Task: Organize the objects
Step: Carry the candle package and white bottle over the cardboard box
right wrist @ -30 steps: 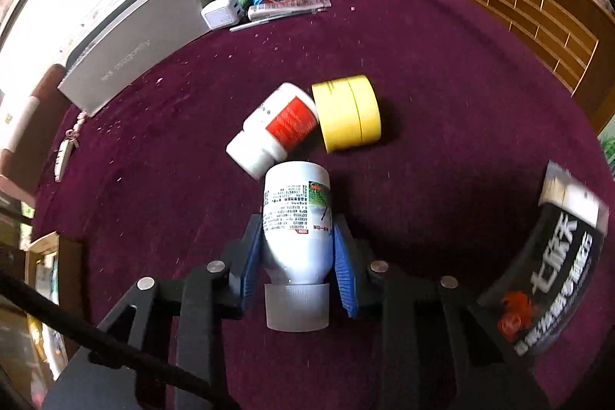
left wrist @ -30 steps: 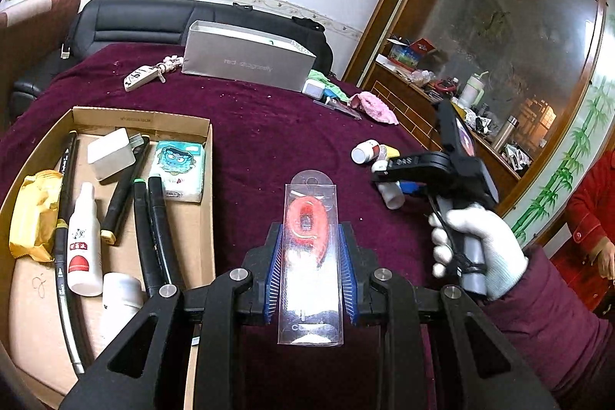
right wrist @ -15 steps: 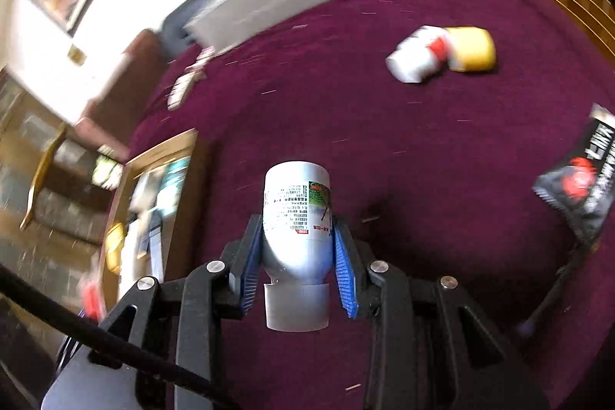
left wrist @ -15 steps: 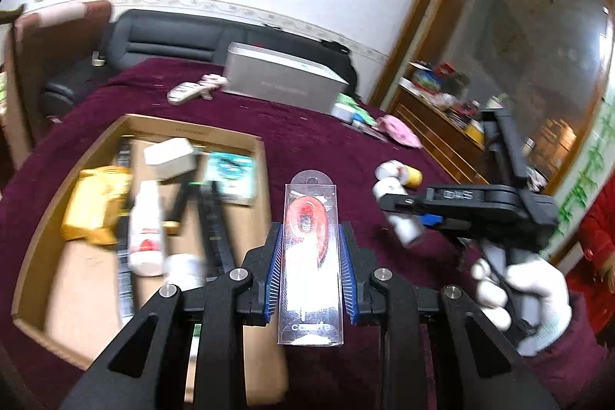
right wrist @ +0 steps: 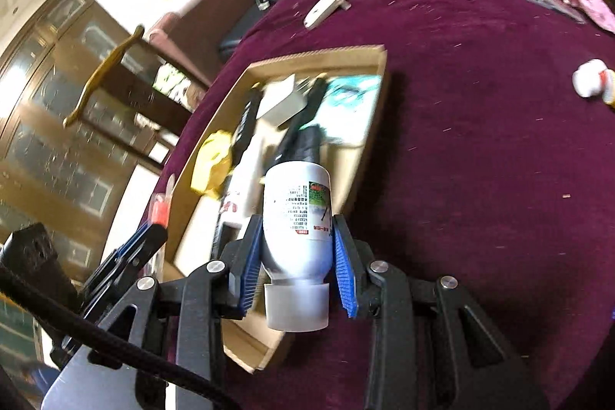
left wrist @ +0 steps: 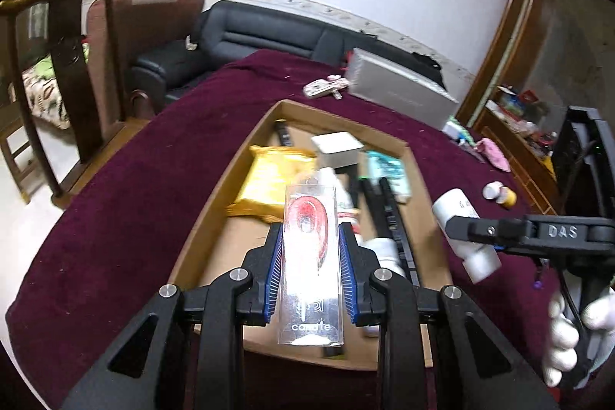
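My left gripper (left wrist: pixel 310 256) is shut on a clear plastic pack holding a red item (left wrist: pixel 309 248), above the near end of the open cardboard box (left wrist: pixel 215 195). My right gripper (right wrist: pixel 296 256) is shut on a white bottle with a printed label (right wrist: pixel 298 214), cap toward the camera, over the box's right wall (right wrist: pixel 369 141). The bottle also shows in the left wrist view (left wrist: pixel 461 229), to the right of the box. The box holds a yellow packet (left wrist: pixel 273 175), a white block (left wrist: pixel 338 148), black tubes (left wrist: pixel 392 214) and a white bottle with red print (right wrist: pixel 238 195).
The table has a dark red cloth (right wrist: pixel 499 141). A grey long box (left wrist: pixel 399 95), a key fob (left wrist: pixel 323 88) and a pink cloth (left wrist: pixel 496 156) lie at the far side. A small white bottle and a yellow tape roll (left wrist: pixel 499 193) lie to the right. A wooden chair (left wrist: pixel 69 72) stands left.
Both grippers have swung left with their loads. The left gripper now hangs over the box, and the right gripper has lifted the bottle off the cloth to the box's right edge.
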A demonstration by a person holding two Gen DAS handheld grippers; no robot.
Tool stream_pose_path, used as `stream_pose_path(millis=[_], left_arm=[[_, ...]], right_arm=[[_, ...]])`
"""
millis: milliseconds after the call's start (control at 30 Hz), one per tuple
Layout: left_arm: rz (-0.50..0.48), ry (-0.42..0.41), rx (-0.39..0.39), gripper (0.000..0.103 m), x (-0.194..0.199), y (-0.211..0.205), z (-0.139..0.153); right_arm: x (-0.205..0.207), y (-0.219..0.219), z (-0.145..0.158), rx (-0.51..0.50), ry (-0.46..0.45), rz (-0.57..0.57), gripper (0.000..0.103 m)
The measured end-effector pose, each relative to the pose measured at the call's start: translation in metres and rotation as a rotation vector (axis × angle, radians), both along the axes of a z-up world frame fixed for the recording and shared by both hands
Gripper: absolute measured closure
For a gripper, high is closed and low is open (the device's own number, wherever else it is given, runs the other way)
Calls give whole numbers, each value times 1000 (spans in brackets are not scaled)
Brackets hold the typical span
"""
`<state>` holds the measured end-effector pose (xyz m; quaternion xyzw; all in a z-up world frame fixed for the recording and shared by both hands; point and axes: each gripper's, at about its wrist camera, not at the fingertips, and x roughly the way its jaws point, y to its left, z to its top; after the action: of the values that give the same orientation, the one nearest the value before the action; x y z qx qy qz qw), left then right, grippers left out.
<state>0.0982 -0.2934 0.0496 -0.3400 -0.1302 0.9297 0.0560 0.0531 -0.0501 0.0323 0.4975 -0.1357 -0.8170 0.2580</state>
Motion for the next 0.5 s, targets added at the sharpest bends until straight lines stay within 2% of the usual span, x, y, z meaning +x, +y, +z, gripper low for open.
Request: stream_pose_path(millis=[167, 500], left_arm=[[10, -46, 3, 80, -12, -8, -16], [16, -88, 13, 80, -25, -16, -29]], right_arm=[[-4, -24, -8, 15, -14, 39, 71], [-28, -51, -24, 120, 8, 44, 70]])
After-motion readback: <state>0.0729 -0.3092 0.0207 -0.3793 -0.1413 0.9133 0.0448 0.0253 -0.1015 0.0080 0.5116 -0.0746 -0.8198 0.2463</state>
